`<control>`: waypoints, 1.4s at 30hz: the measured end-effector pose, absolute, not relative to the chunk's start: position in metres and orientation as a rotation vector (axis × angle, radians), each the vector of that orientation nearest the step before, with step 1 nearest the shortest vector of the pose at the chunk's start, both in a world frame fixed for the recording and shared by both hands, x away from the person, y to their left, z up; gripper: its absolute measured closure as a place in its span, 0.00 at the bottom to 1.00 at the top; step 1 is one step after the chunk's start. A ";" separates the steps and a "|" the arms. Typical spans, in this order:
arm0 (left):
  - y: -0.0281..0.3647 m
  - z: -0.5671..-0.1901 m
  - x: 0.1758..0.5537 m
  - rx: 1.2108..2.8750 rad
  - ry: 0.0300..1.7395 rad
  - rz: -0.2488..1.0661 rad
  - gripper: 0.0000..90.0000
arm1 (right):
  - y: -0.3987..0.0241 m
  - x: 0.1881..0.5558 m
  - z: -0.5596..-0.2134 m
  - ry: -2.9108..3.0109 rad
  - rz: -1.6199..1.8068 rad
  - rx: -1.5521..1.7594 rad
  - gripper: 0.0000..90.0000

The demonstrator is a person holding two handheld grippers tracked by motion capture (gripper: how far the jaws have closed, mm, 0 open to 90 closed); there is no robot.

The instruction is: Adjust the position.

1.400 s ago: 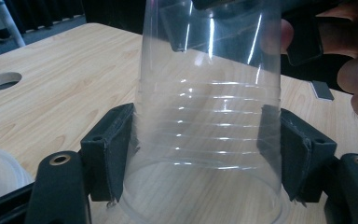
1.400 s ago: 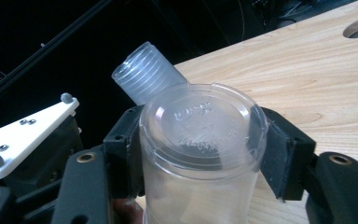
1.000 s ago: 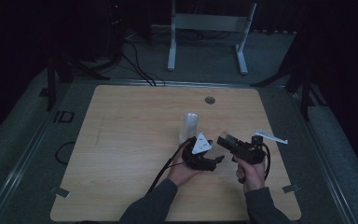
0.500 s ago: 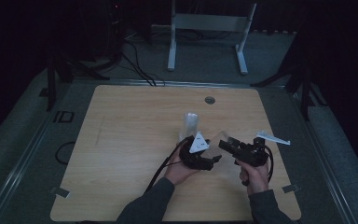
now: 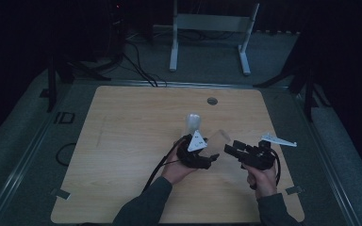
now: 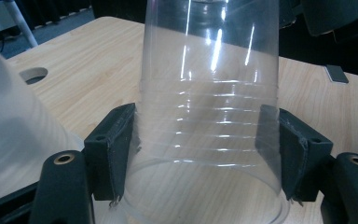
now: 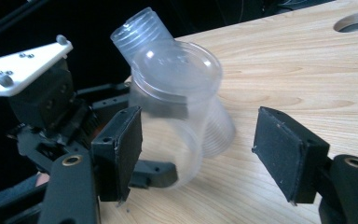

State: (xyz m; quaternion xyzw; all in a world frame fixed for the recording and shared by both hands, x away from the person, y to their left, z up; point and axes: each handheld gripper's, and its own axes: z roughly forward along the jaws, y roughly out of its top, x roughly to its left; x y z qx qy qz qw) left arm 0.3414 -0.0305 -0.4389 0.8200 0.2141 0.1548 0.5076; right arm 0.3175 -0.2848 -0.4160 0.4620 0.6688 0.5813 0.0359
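Dark floor and black cables surround a pale wooden table (image 5: 122, 141), with a white metal stand (image 5: 212, 28) beyond its far edge and a round hole (image 5: 212, 100) near that edge.

Near the middle of the table the left tool (image 5: 206, 157) is clenched on a clear plastic cup (image 6: 209, 116). In the left gripper view its two black pads press on the ribbed wall of the cup from either side, close to the wide rim, and the cup's narrow end points away from the camera. From the high view this cup (image 5: 218, 138) juts out tilted toward the right tool (image 5: 230, 149).

A second clear cup (image 5: 192, 123) stands just beyond the left tool; in the left gripper view it is a blurred pale shape at the left edge (image 6: 9, 130).

The right tool faces the left one. In the right gripper view its jaws stand apart, with the held cup's narrow end (image 7: 177, 102) between them but clear of both pads, so it grips nothing. A white three-cornered plate (image 7: 23, 70) tops the left tool there.
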 end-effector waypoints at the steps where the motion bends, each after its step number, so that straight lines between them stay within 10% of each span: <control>1: -0.030 -0.438 0.342 1.981 0.512 0.372 0.34 | -0.285 0.317 -0.416 2.057 1.778 1.416 0.37; 42: -0.013 -0.415 0.352 2.111 0.412 0.353 0.34 | -0.286 0.322 -0.392 2.289 1.358 1.141 0.43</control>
